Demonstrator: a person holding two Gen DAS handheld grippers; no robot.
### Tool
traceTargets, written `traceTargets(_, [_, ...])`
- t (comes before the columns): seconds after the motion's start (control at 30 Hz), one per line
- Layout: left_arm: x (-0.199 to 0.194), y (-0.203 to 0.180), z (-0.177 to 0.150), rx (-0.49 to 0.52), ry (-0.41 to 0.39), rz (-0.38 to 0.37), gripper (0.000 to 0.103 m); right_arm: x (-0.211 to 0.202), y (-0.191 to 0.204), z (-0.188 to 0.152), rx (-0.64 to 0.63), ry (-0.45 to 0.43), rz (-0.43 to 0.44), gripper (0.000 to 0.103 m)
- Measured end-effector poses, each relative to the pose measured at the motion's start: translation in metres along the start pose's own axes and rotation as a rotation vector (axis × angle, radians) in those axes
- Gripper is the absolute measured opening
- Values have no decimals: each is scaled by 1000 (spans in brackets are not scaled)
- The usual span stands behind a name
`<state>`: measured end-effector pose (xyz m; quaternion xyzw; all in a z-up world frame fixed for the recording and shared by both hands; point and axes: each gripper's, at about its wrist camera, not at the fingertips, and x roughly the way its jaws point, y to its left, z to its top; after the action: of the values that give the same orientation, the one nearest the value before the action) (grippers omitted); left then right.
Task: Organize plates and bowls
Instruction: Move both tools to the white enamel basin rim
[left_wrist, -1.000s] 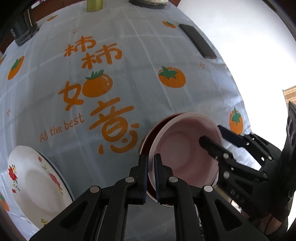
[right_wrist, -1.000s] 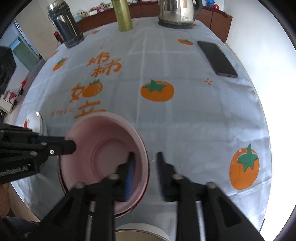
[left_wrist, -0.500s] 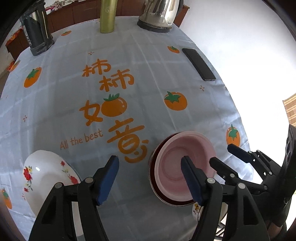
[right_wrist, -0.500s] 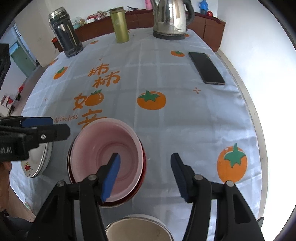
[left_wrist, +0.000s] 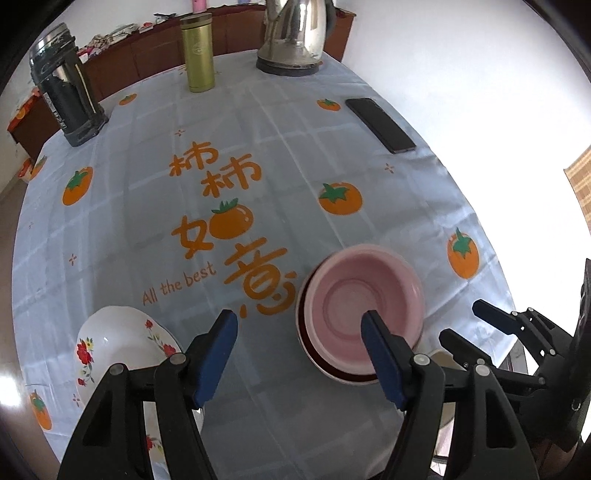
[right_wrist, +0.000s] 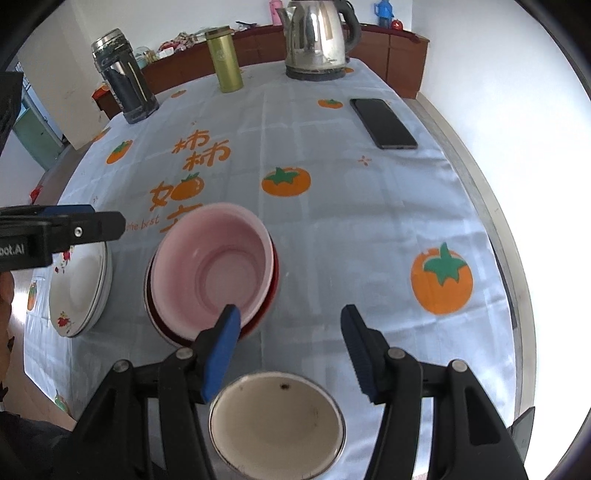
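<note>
A pink bowl (left_wrist: 364, 299) (right_wrist: 214, 266) sits nested in a dark red bowl (left_wrist: 314, 356) (right_wrist: 267, 308) on the tablecloth. White floral plates (left_wrist: 110, 345) (right_wrist: 79, 291) lie stacked to its left. A cream bowl (right_wrist: 277, 419) stands near the table's front edge, under my right gripper. My left gripper (left_wrist: 299, 350) is open and empty, raised above the cloth between the plates and the pink bowl. My right gripper (right_wrist: 290, 328) is open and empty, raised just right of the pink bowl. The right gripper also shows at the right in the left wrist view (left_wrist: 469, 321).
At the far end stand a dark flask (right_wrist: 123, 85), a green bottle (right_wrist: 223, 61) and a steel kettle (right_wrist: 317, 37). A black phone (right_wrist: 384, 123) lies at the right. The table's right edge (right_wrist: 480, 206) runs close by.
Both grippers let go of the pink bowl's rim, opened wide and drew back and up. The pink bowl now rests in the red bowl.
</note>
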<state>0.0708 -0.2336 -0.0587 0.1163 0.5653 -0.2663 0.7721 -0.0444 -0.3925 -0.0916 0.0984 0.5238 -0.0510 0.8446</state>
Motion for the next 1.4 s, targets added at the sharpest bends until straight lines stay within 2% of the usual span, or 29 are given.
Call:
traceTargets(0.17, [-7, -10, -11, 55, 4, -15, 71, -5, -8, -17, 38, 9, -11, 58])
traceTargets(0.23, [-9, -19, -19, 111, 8, -12, 71, -7, -12, -23, 52, 12, -20, 55])
traceTargets(0.33, [-9, -31, -32, 189, 17, -12, 71, -10, -20, -36, 75, 28, -32, 47])
traceTargets(0.47, [-5, -45, -48, 251, 45, -51, 70, -10, -33, -55, 118, 61, -41, 36])
traceTargets(0.53, [-2, -53, -54, 279, 62, -66, 53, -10, -38, -63, 134, 75, -44, 33])
traceTargets(0.57, [0, -57, -57, 296, 79, -79, 41, -10, -39, -67, 139, 79, -48, 31])
traceTargets(0.6, [1, -62, -60, 310, 93, -99, 38, -11, -40, -70, 143, 81, -48, 30])
traceTargets(0.77, [10, -87, -74, 368, 137, -173, 35, -11, -41, -83, 148, 103, -37, 26])
traceTargets(0.87, [24, -95, -81, 377, 201, -214, 23, -8, -41, -87, 152, 115, -32, 23])
traceTargets(0.97, [37, -100, -87, 364, 247, -211, 23, -7, -42, -90, 152, 116, -24, 22])
traceTargets(1.17, [49, -99, -90, 315, 276, -214, 23, -4, -43, -94, 146, 127, -12, 21])
traceTargets(1.23, [54, -100, -90, 307, 288, -221, 20, -2, -44, -94, 144, 128, -10, 18])
traceTargets(1.3, [59, -99, -91, 299, 306, -216, 12, 0, -44, -94, 139, 131, -2, 16])
traceTargets(1.4, [61, -96, -90, 280, 311, -236, 11, 2, -44, -94, 136, 134, 7, 14])
